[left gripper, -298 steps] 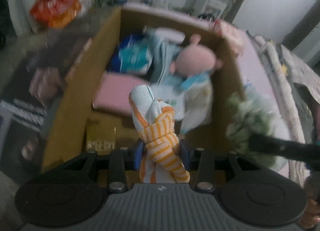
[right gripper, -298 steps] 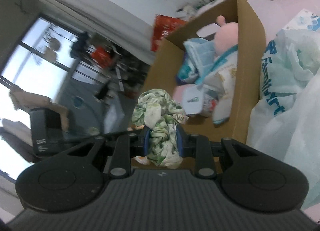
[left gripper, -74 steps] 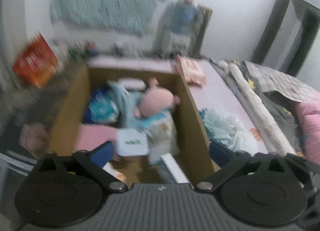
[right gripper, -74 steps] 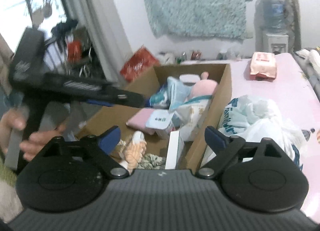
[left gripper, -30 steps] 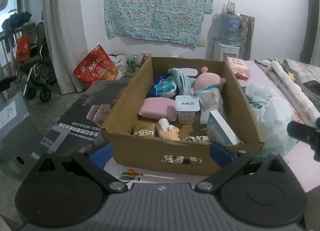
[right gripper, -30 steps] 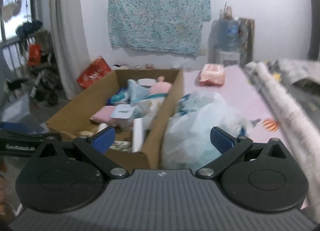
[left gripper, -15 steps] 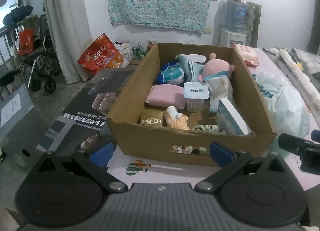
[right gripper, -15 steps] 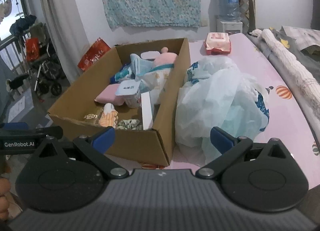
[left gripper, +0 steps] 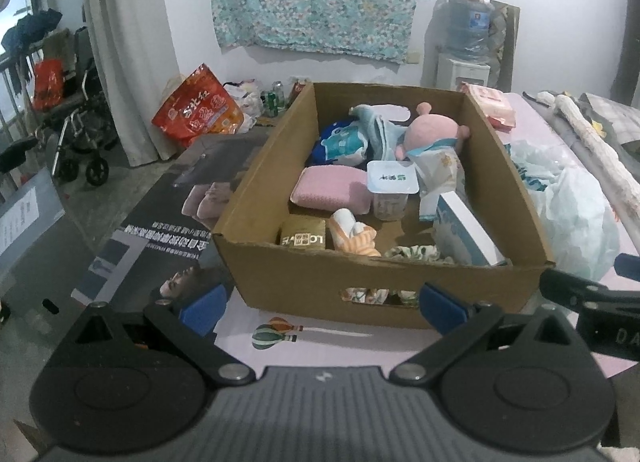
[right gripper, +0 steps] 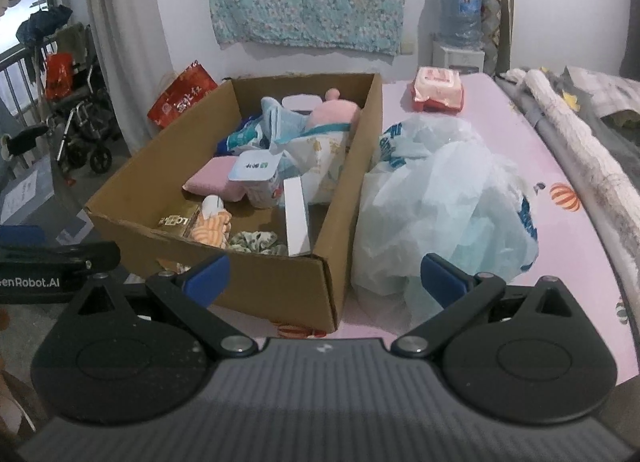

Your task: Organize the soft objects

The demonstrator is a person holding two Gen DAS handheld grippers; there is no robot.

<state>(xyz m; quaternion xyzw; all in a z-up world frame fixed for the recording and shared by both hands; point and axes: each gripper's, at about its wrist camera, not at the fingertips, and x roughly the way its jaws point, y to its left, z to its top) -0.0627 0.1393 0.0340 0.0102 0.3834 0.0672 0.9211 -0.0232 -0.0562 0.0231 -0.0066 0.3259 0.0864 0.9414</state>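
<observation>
— What are the claws doing?

— My left claw [left gripper: 322,305] is spread wide with nothing in it, held back just short of the box's [left gripper: 372,282] near wall. My right claw [right gripper: 325,274] is released too, empty, hanging over the box's near right corner and the plastic bag [right gripper: 448,214].

— Where are the soft things?

— In the box. The striped sock [left gripper: 356,236] lies at the near end, between a gold pack [left gripper: 303,238] on its left and the green scrunchie [left gripper: 416,253] on its right. Right of the scrunchie a white carton [left gripper: 466,236] leans on the right wall. Further in I see a pink pad [left gripper: 332,190] with a yoghurt cup [left gripper: 392,186] touching its right side, and at the far end a pink plush [left gripper: 430,134] beside blue packets [left gripper: 342,142].

— And outside it?

— The bag sits against the box's right wall on the pink sheet [right gripper: 568,166]; a wipes pack [right gripper: 438,88] lies further off.
</observation>
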